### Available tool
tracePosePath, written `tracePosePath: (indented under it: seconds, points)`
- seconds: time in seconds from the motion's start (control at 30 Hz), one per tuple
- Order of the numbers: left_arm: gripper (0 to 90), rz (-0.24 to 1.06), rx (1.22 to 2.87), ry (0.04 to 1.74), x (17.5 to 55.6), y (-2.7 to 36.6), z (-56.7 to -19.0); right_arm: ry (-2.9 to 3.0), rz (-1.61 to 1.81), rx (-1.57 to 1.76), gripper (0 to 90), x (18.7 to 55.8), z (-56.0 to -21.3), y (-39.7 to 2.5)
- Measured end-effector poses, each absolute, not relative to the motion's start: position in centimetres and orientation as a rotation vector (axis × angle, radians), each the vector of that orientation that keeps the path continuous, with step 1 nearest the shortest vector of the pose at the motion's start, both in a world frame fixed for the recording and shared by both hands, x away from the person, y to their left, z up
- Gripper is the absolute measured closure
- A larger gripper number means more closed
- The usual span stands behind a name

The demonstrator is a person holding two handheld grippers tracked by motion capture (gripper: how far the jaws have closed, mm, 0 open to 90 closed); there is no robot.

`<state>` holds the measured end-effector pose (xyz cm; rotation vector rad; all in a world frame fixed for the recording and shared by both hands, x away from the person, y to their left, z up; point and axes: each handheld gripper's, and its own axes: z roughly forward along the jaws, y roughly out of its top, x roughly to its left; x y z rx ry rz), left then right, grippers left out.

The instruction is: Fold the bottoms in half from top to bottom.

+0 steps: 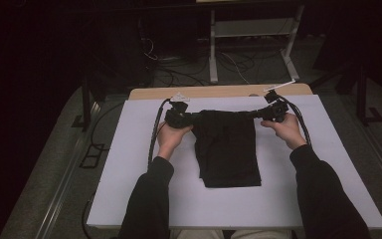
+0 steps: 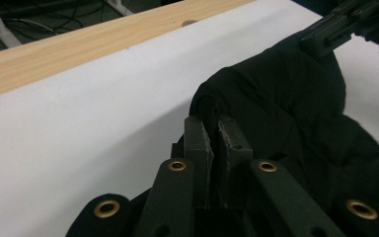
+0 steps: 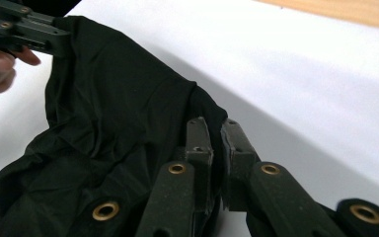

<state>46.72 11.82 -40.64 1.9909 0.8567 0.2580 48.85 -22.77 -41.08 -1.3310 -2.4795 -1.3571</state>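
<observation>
Left claw (image 1: 193,118) and right claw (image 1: 255,114) each clamped on far corners of black cloth (image 1: 229,149), lifted off white table (image 1: 139,199).

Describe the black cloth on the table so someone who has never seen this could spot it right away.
On the white table, look to the middle, between the person's two hands. The black cloth lies there folded into a long strip, its far corners pinched by the left gripper and right gripper; it is the one dark, soft thing.

A dim lab or test room: white-topped wooden table (image 1: 144,189), tangled black cables (image 1: 189,74) on the floor beyond its far edge, metal frame legs (image 1: 213,50).
</observation>
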Motion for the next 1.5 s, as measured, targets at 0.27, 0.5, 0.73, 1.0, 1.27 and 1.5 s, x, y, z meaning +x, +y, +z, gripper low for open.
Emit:
tracePosePath:
  seconds: [0.27,0.5,0.73,1.0,1.27,1.5]
  points:
    - [82.5,0.199,1.976,0.922,48.0,11.9,-43.2,-2.432,-1.334,-1.378,81.8,49.7,-43.1,-22.7]
    - [58.0,0.143,1.906,0.983,48.0,12.6,-43.8,-2.36,-1.353,-1.343,64.3,49.7,-43.6,-23.0]
    - [37.0,0.142,1.883,0.998,47.3,13.6,-43.4,-2.411,-1.396,-1.308,48.9,48.5,-43.5,-23.4]
    - [10.0,0.144,1.863,0.976,46.3,14.8,-42.7,-2.424,-1.407,-1.309,12.0,47.0,-43.6,-23.3]
    - [0.0,0.149,1.872,0.99,45.4,15.9,-42.4,-2.456,-1.455,-1.351,0.0,44.9,-42.7,-24.1]
    - [0.0,0.157,1.88,0.989,44.5,16.6,-42.3,-2.5,-1.452,-1.338,0.0,43.4,-42.3,-24.5]
